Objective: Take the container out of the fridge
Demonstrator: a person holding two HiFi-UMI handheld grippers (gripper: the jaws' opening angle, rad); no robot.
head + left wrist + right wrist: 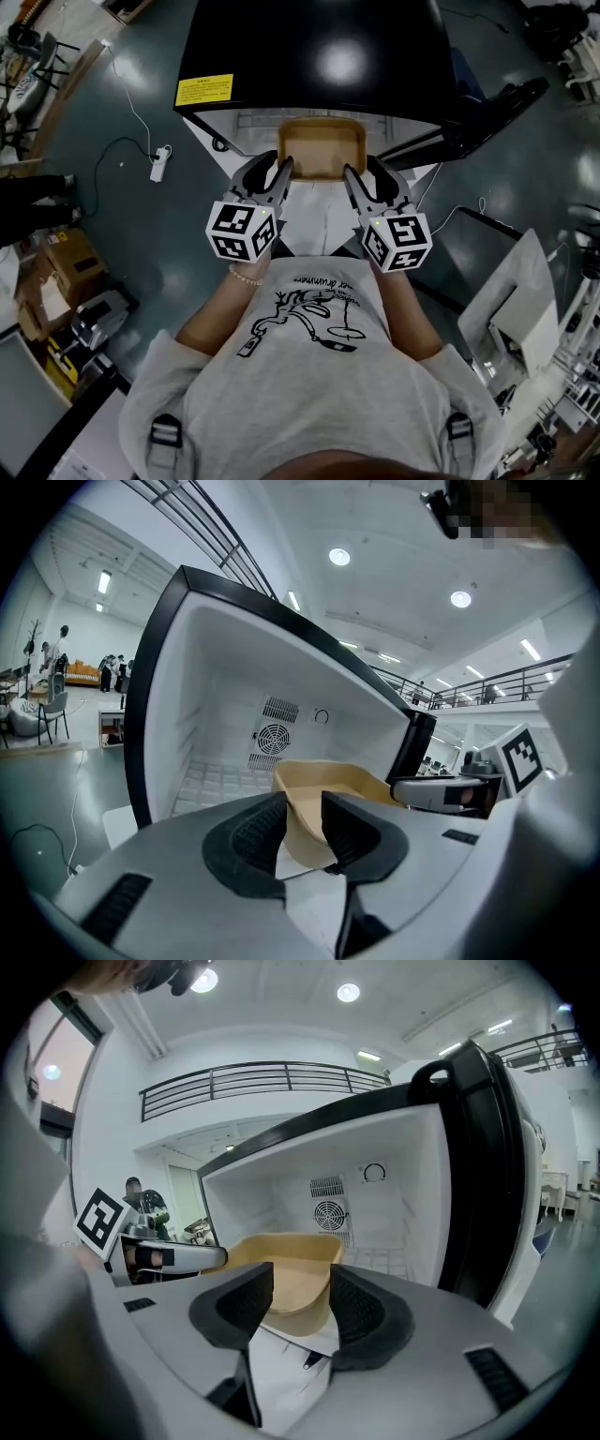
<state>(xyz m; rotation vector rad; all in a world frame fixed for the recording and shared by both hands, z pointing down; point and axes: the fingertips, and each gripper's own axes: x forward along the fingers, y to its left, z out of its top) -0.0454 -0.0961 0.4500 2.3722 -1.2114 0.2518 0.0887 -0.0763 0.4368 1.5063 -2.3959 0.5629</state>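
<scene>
A shallow tan container sits at the mouth of the black fridge, over the white inner floor. My left gripper is shut on its near left corner. My right gripper is shut on its near right corner. In the left gripper view the container has its wall pinched between the dark pads of that gripper, with the fridge's white back wall and fan behind. In the right gripper view the container fills the gap of that gripper.
The fridge door stands open to the right; in the right gripper view the door is close beside that gripper. A power strip and cable lie on the floor at left. Cardboard boxes stand at lower left, a white table at right.
</scene>
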